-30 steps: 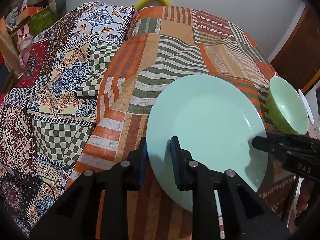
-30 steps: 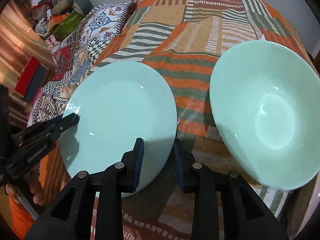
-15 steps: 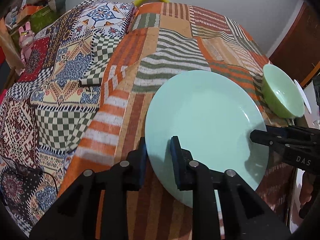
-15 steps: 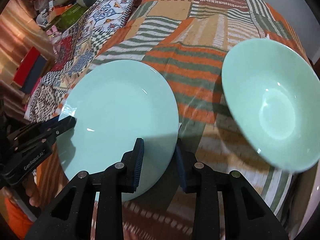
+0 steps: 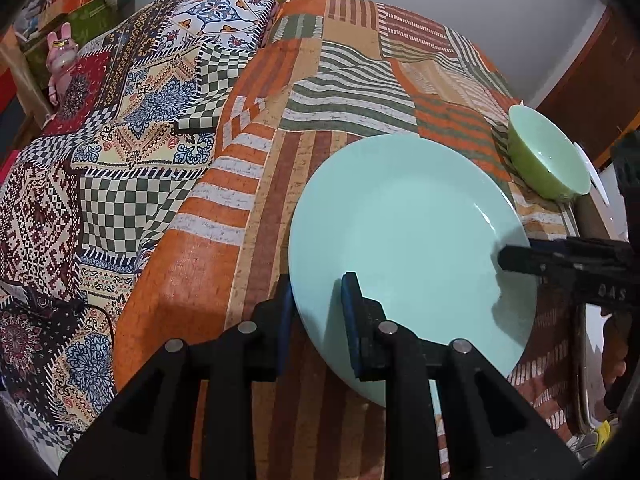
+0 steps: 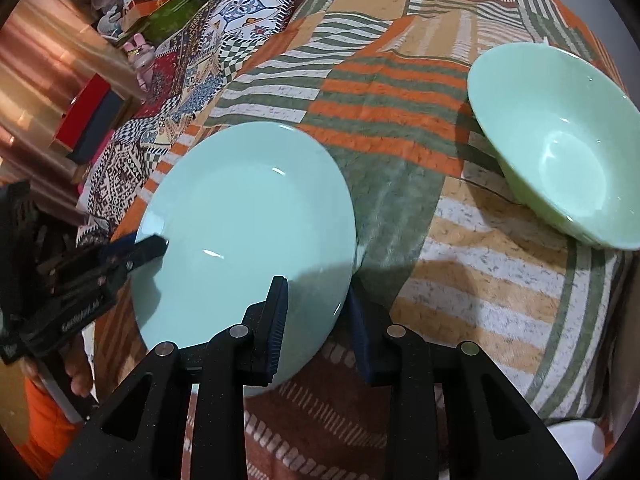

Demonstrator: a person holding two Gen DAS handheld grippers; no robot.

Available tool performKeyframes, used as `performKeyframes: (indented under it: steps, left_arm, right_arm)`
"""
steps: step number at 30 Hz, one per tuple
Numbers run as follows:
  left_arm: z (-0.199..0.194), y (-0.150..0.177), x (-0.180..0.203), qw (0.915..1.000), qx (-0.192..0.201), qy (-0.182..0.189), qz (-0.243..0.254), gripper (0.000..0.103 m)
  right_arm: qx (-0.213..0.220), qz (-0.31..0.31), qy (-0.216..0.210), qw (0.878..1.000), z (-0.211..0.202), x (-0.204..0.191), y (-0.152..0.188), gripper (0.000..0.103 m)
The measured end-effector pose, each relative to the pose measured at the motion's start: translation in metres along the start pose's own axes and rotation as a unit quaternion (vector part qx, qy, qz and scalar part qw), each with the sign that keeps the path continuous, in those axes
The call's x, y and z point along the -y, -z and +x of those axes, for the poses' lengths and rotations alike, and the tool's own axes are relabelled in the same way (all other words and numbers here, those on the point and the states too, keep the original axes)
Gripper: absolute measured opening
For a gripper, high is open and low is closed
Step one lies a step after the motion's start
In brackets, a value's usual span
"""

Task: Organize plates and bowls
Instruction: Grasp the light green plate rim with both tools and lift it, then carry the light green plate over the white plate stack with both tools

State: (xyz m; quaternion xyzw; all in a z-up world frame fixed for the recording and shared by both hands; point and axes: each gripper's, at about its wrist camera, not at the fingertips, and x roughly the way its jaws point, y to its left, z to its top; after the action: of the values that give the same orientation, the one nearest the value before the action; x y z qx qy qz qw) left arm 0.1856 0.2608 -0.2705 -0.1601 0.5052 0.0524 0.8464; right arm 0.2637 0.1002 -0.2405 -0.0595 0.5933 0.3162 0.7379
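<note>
A pale mint plate (image 5: 408, 240) is lifted a little above a surface covered in an orange, green and cream striped patchwork cloth (image 5: 340, 80), with a shadow under its near right edge; whether the surface beneath is a counter or a bed cannot be told. Both tongs pinch the plate by its rim. The left tongs (image 5: 316, 292) grip the near left edge, one pad on the top face and the other hidden below the rim. The right tongs (image 6: 318, 300) grip the near right edge in the same way, one pad lying on the upper face and the other under the rim. In the left wrist view the right tongs reach in from the right, their tip on the plate's right rim; in the right wrist view the left tongs (image 6: 152, 246) reach in from the left with their tip on the left rim.

A light green bowl (image 6: 560, 152) stands upright on the striped cloth to the far right of the plate, apart from it and close to the right edge of the surface. It is hollow and shows nothing inside.

To the left, a second cloth with checks and blue and red ornaments (image 5: 120, 140) covers the rest of the surface. Beyond it at the far left stands a pink rabbit figure (image 5: 60, 56) beside some boxes. Fingers of a hand (image 6: 76, 372) show below the left tongs.
</note>
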Motion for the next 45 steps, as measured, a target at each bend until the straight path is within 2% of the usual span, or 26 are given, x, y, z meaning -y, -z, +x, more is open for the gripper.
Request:
performKeyframes:
  steps: [4, 10, 13, 20, 28, 36, 45]
  left_arm:
    - [0.000, 0.000, 0.003, 0.9999, 0.000, -0.009, 0.006, 0.023]
    - [-0.005, 0.004, 0.005, 1.0000, -0.005, 0.000, -0.007, 0.023]
    - [-0.013, 0.007, 0.009, 0.9999, 0.002, 0.005, -0.013, 0.023]
    - [-0.053, 0.012, 0.024, 0.9991, 0.038, 0.018, -0.012, 0.023]
    - [-0.112, 0.018, 0.054, 0.9966, 0.080, 0.019, 0.014, 0.023]
    - [-0.154, 0.036, 0.097, 0.9926, 0.108, 0.029, 0.048, 0.023]
    - [-0.167, 0.057, 0.149, 0.9907, 0.102, 0.037, 0.082, 0.023]
  right_arm:
    - [0.000, -0.004, 0.007, 1.000, 0.005, -0.005, -0.004, 0.028]
    - [0.012, -0.011, 0.021, 1.000, -0.007, -0.008, 0.006, 0.023]
    - [0.026, -0.022, 0.033, 0.999, -0.017, -0.013, 0.012, 0.023]
    - [0.076, -0.028, 0.030, 0.996, -0.058, -0.016, 0.024, 0.023]
    - [0.131, -0.027, 0.021, 0.991, -0.110, -0.019, 0.050, 0.023]
    - [0.167, -0.012, 0.017, 0.986, -0.152, -0.009, 0.083, 0.023]
    - [0.189, 0.014, 0.025, 0.981, -0.182, 0.017, 0.128, 0.023]
